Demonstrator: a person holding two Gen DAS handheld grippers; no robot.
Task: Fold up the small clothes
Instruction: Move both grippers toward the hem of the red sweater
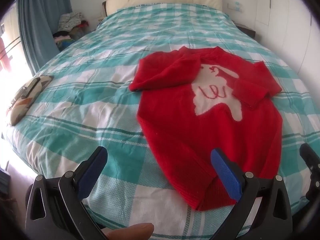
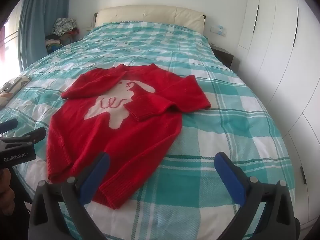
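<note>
A small red sweater (image 1: 200,124) (image 2: 112,132) with a white rabbit on its chest lies flat on the bed, hem towards me, both sleeves folded in over the chest. My left gripper (image 1: 159,158) hovers open above the hem's left corner, nothing between its blue pads. My right gripper (image 2: 162,160) is open too, over the hem's right corner and the bare cover. The left gripper's body (image 2: 18,140) shows at the left edge of the right wrist view. Part of the right gripper (image 1: 310,166) shows at the right edge of the left wrist view.
The bed (image 1: 100,110) (image 2: 220,120) carries a teal and white checked cover. A patterned cushion (image 1: 26,98) lies at its left edge. A heap of clothes (image 1: 70,26) sits in the far left corner by blue curtains. White wardrobe doors (image 2: 280,50) line the right side.
</note>
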